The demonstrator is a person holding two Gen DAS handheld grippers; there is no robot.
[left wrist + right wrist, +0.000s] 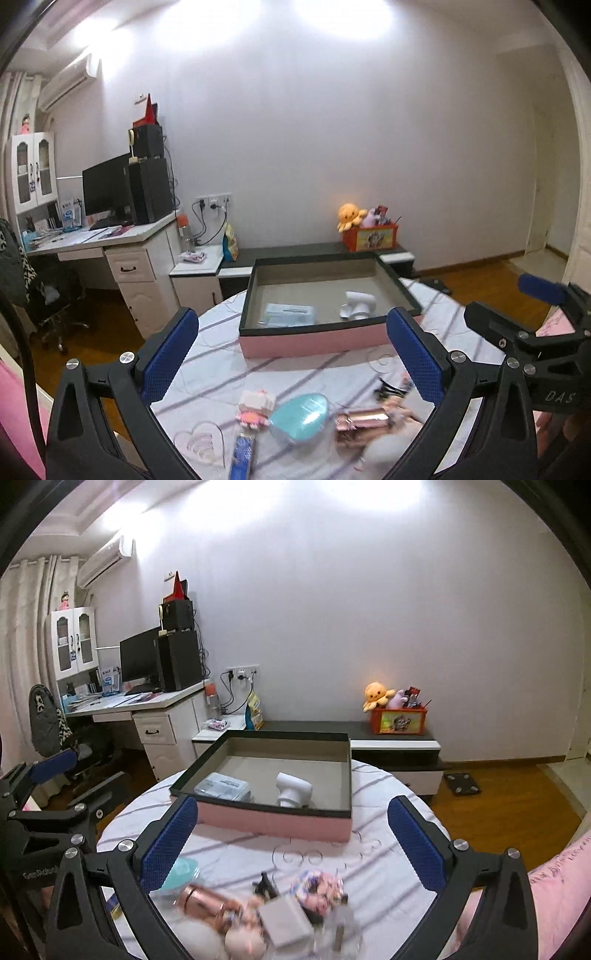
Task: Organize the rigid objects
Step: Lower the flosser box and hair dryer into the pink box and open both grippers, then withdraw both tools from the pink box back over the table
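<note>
Short of the pink box [273,821], both my grippers, left [295,354] and right [295,836], gape wide, holding nothing.

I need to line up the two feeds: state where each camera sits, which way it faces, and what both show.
Left wrist: on the left tool, facing across the round table toward the box; its open blue fingers and the right tool show.
Right wrist: on the right tool, same heading; its open fingers and the left tool show.
Shared: box, white device, desk, orange plush.
</note>
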